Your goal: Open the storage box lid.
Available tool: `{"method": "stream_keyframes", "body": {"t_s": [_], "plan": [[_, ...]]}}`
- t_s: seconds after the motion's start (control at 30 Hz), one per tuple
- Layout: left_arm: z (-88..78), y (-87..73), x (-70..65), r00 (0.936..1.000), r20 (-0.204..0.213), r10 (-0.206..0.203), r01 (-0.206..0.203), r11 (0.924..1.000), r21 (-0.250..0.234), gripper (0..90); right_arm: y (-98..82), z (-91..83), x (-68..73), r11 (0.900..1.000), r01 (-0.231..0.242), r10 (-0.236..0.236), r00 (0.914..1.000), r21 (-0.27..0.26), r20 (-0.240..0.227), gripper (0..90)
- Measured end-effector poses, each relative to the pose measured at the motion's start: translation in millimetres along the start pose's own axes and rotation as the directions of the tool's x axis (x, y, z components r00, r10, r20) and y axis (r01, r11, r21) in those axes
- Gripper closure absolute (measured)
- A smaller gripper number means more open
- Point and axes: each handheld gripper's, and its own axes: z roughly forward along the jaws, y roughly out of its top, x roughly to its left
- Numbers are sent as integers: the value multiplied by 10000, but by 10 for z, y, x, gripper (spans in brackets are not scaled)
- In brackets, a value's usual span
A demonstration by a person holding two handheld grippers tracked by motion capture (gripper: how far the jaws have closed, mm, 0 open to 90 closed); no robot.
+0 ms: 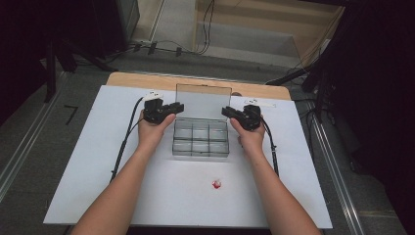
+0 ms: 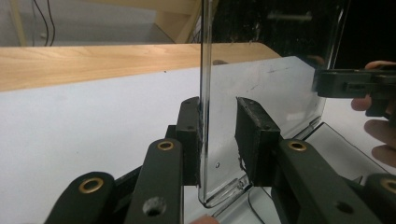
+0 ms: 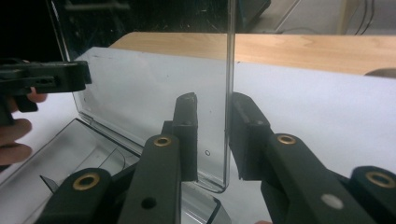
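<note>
A clear plastic compartment box [image 1: 200, 147] sits mid-table with its lid [image 1: 203, 100] standing upright. My left gripper [image 1: 177, 107] is at the lid's left edge and my right gripper [image 1: 228, 111] at its right edge. In the left gripper view the lid's edge [image 2: 204, 70] stands between the jaws of the left gripper [image 2: 218, 105], against one pad, with a gap to the other. In the right gripper view the lid's edge [image 3: 230, 70] lies close to one pad of the right gripper [image 3: 213, 100], and the other pad is apart. Both grippers stand open around the lid.
A small red object [image 1: 217, 184] lies on the white board [image 1: 98, 161] in front of the box. A wooden table edge [image 1: 147, 79] runs behind the board. Cables trail from both grippers along the board. Dark stands and floor cables surround the table.
</note>
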Motion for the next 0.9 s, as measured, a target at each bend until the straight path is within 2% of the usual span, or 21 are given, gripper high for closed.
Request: {"method": "stream_keyframes", "body": {"t_s": [0.03, 0.1, 0.2, 0.33, 0.5, 0.53, 0.57, 0.7, 0.83, 0.9], "plan": [[8, 1, 10, 10000, 33, -74, 74, 10000, 8, 712, -1, 18, -25, 9996, -284, 285, 9995, 75, -119, 726], [19, 4, 29, 9997, 145, -213, 212, 9998, 48, 712, -1, 28, -38, 9997, -218, 219, 9996, 90, -161, 725], [41, 6, 56, 9993, 218, -319, 316, 9994, 145, 704, 1, 44, -61, 9993, -354, 358, 9990, 150, -283, 725], [71, 20, 49, 9998, 51, -206, 205, 9992, 334, 677, -7, 66, -86, 9986, -515, 519, 9979, 123, -374, 721], [105, 37, 46, 9996, -131, -246, 254, 9975, 654, 648, -20, 98, -101, 9972, -734, 739, 9966, 147, -363, 703], [112, 38, 54, 9994, -130, -334, 342, 9968, 729, 642, -24, 106, -110, 9965, -813, 820, 9958, 167, -408, 702], [120, 38, 62, 9986, -115, -509, 517, 9955, 795, 637, -31, 122, -126, 9929, -1167, 1176, 9920, 208, -469, 698], [155, 35, 63, 9978, -325, -573, 606, 9921, 1095, 598, -46, 156, -128, 9922, -1188, 1200, 9923, 386, -305, 665], [168, 26, 68, 9967, -378, -716, 755, 9906, 1137, 594, -60, 163, -136, 9911, -1256, 1269, 9915, 435, -285, 658], [174, 25, 63, 9969, -455, -641, 692, 9900, 1230, 585, -60, 165, -127, 9923, -1151, 1160, 9931, 460, -169, 647]]}}
